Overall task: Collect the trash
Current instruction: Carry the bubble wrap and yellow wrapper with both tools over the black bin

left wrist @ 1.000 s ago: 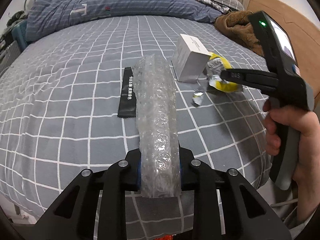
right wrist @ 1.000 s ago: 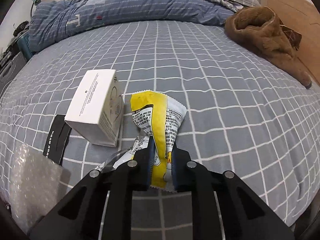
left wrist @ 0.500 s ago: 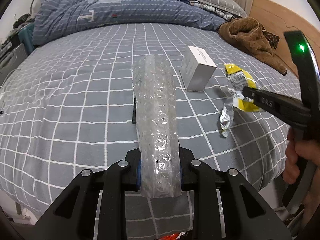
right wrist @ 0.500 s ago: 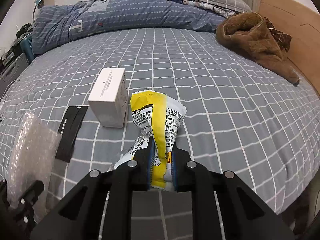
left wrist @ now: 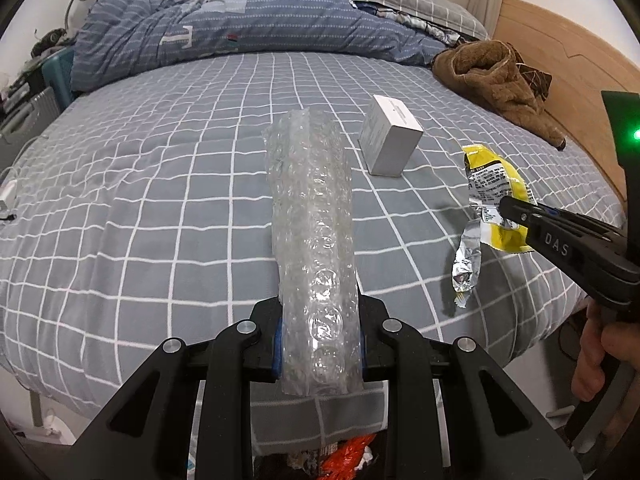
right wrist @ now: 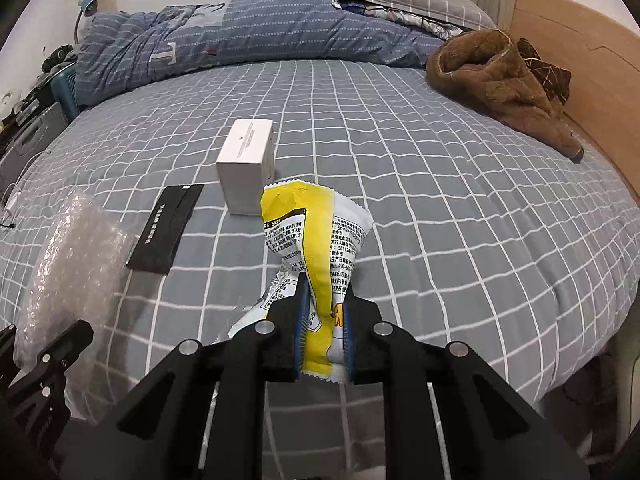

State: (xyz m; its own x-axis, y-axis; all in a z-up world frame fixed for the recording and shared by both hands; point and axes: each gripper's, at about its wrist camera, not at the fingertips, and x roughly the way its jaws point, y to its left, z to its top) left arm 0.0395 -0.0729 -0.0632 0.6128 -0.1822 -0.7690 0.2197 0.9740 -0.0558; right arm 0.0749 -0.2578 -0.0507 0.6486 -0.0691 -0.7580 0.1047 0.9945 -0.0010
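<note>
My left gripper (left wrist: 319, 334) is shut on a long strip of clear bubble wrap (left wrist: 314, 236), held up over the near edge of the bed. The same bubble wrap (right wrist: 66, 264) shows at the left of the right wrist view. My right gripper (right wrist: 323, 320) is shut on a crumpled yellow and white snack wrapper (right wrist: 316, 236), lifted off the bed; in the left wrist view that wrapper (left wrist: 494, 184) hangs from the right gripper (left wrist: 506, 206) with a silver tail. A white box (right wrist: 248, 160) and a flat black packet (right wrist: 166, 226) lie on the grey checked bedsheet (right wrist: 440, 200).
A blue striped duvet (right wrist: 240, 28) and pillows lie at the bed's far side. A brown fleece garment (right wrist: 504, 80) sits by the wooden headboard (right wrist: 580, 44). Below the left gripper, red and white trash (left wrist: 344, 458) shows off the bed edge. A person's hand (left wrist: 600, 352) grips the right tool.
Both grippers have pulled back from the bed with their loads, the right one farther. The yellow wrapper has lifted away from the white box. The box and black packet stay put.
</note>
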